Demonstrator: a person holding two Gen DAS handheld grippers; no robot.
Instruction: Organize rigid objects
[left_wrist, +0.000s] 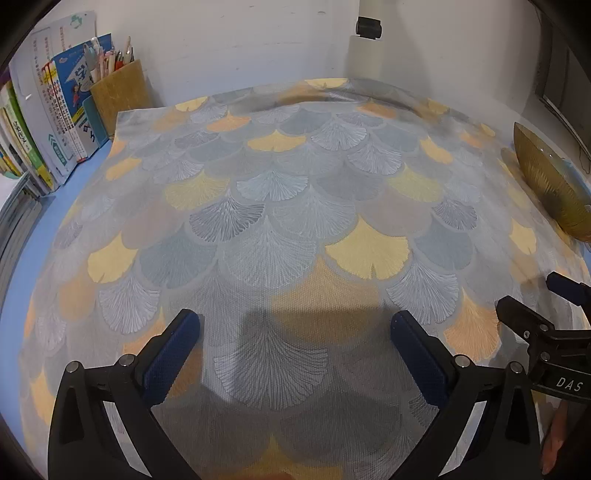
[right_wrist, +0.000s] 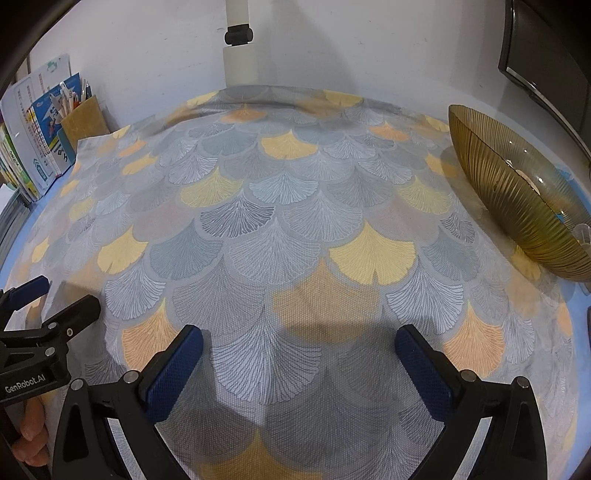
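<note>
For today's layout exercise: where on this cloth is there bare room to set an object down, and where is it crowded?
The patterned cloth lies bare across its middle, from the open left gripper and right gripper back to the wall. The amber ribbed bowl takes the right edge. The books and pencil holder crowd the back left corner.

Blue tabletop (left_wrist: 44, 218), mostly covered by cloth (left_wrist: 295, 229) with ginkgo-leaf print in grey, yellow, orange. Cloth a bit rumpled along far edge by wall. Amber ribbed glass bowl (right_wrist: 517, 192) sits on cloth at right side. Far left corner: row of upright books (left_wrist: 48, 122), tan pen holder (left_wrist: 120, 92) stuffed with pens beside them.
</note>
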